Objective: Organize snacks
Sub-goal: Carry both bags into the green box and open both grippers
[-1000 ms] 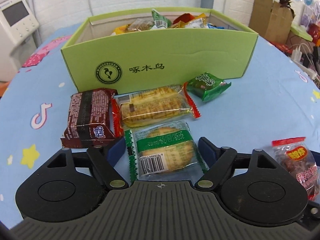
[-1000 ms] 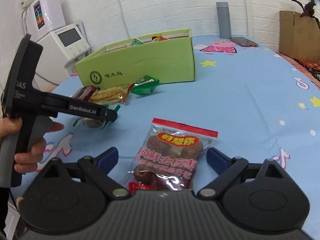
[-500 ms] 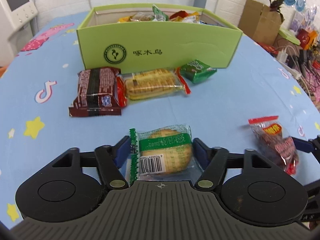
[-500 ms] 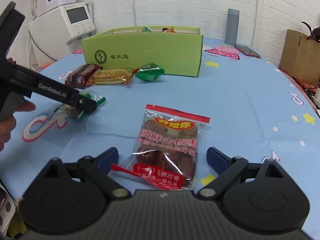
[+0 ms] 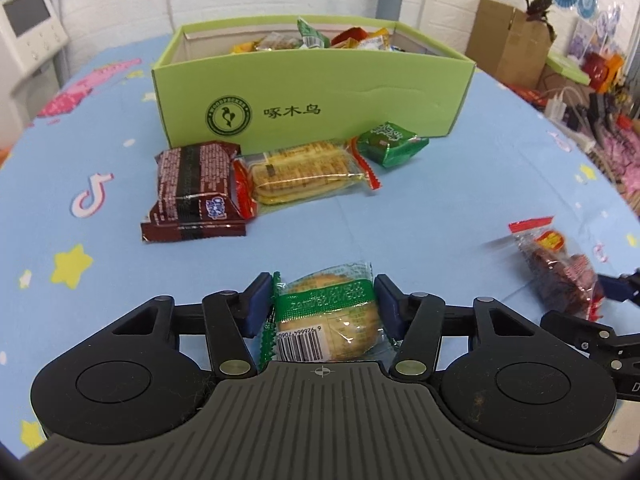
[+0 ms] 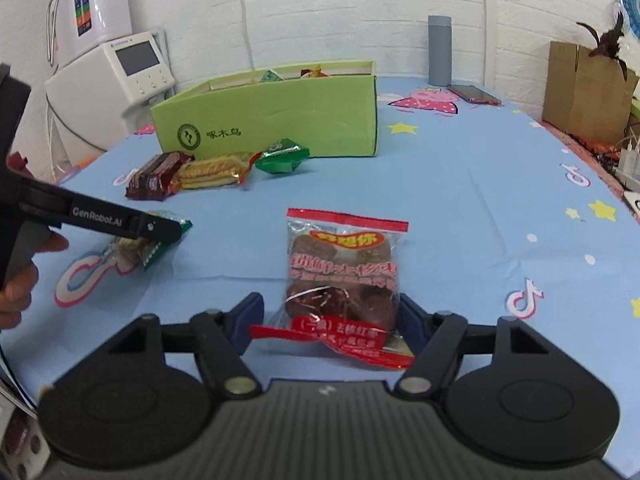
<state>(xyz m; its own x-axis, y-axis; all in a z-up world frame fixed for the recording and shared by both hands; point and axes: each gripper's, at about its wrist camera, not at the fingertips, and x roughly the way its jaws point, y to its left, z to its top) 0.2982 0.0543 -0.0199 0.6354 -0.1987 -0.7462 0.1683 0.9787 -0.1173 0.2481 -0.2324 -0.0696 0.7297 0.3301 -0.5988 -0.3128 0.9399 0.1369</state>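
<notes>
My left gripper is shut on a green-banded biscuit packet and holds it above the blue tablecloth; it also shows in the right wrist view. My right gripper has its jaws closed around a clear red-topped packet of dark dates, which also shows in the left wrist view. A green cardboard box holding several snacks stands ahead. In front of it lie a brown chocolate packet, a yellow cracker packet and a small green packet.
A grey bottle and a phone stand behind the box. A brown carton is at the far right. White appliances stand off the table's left edge. Cables and clutter lie to the right.
My left gripper has closed on the biscuit packet and drawn it back and up from the box. My right gripper has narrowed around the date packet and lifted it.
</notes>
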